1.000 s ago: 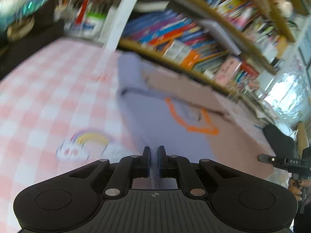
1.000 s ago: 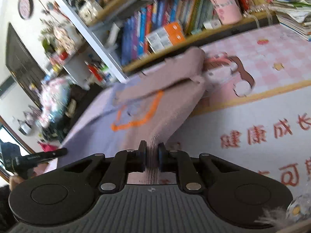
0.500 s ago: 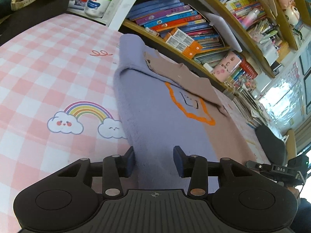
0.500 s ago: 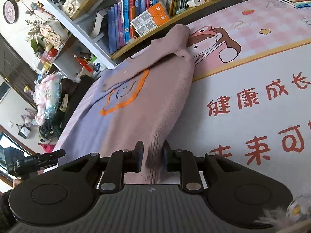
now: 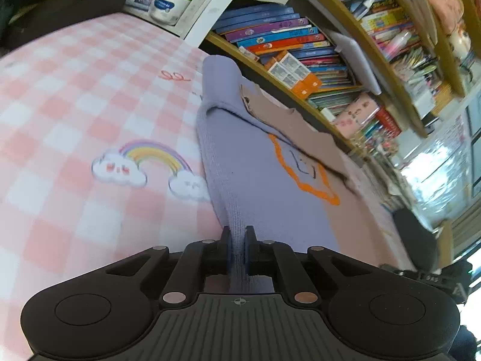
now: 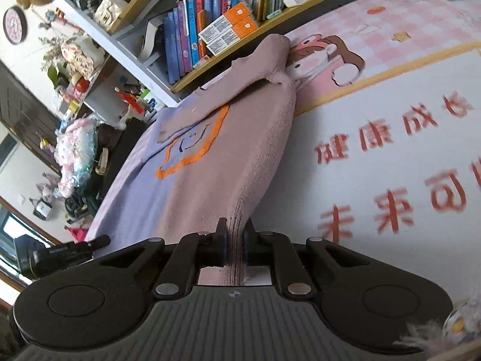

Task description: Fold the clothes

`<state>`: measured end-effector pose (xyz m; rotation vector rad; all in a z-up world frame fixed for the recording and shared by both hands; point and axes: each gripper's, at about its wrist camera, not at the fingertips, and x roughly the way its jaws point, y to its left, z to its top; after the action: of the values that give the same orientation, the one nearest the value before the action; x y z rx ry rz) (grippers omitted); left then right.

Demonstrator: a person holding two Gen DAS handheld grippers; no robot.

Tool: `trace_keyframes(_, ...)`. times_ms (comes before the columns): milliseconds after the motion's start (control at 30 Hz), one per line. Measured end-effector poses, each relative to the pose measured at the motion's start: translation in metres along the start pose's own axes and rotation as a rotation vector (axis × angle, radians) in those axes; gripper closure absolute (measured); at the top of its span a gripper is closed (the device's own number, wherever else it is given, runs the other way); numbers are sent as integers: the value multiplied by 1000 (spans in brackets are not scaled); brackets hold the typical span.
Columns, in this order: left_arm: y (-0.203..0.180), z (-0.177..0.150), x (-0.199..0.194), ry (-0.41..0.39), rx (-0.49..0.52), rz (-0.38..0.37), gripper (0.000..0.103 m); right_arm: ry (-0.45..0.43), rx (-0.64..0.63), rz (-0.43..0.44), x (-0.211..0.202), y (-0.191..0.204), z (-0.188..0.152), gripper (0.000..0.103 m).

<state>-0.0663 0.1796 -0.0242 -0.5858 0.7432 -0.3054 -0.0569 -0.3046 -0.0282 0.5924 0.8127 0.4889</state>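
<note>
Both claws [image 5: 237,251] [image 6: 234,248] reclamped on sweater [image 5: 258,162] hem

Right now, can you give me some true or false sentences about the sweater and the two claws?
1. The left claw pinches the sweater's purple edge. True.
2. The right claw is open and holds nothing. False: it is shut on the sweater's pinkish-brown edge.
3. The sweater has an orange outline on its front. True.
4. A rainbow is printed on the sweater. False: it is on the pink checked mat beside it.
</note>
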Motion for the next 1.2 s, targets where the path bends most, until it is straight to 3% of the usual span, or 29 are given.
trace_keyframes(200,5,-23,-20,15,-56,-79,98,-5,73,10,-29,-4,-24,94)
trace_keyframes(367,14,-30,-39,-11,-123,-178,98,-17,82,71,-54,7,-35,94)
trace_keyframes(533,29,-35,-38,-20,-179,-179,98,1,47,86,-56,15,-41,94)
trace_keyframes(633,26,-31,-41,-41,-179,-222,98,-4,61,109,-53,13,-40,94)
trace_keyframes(867,1,17,-28,-143,-141,-379,98,-179,80,289,-54,24,3,94)
trace_keyframes(1033,-9,55,-9,-224,-146,-391,98,-329,104,296,-36,28,43,94)
trace_keyframes(1200,-8,93,17,-268,-165,-376,98,-362,121,275,-10,26,85,94)
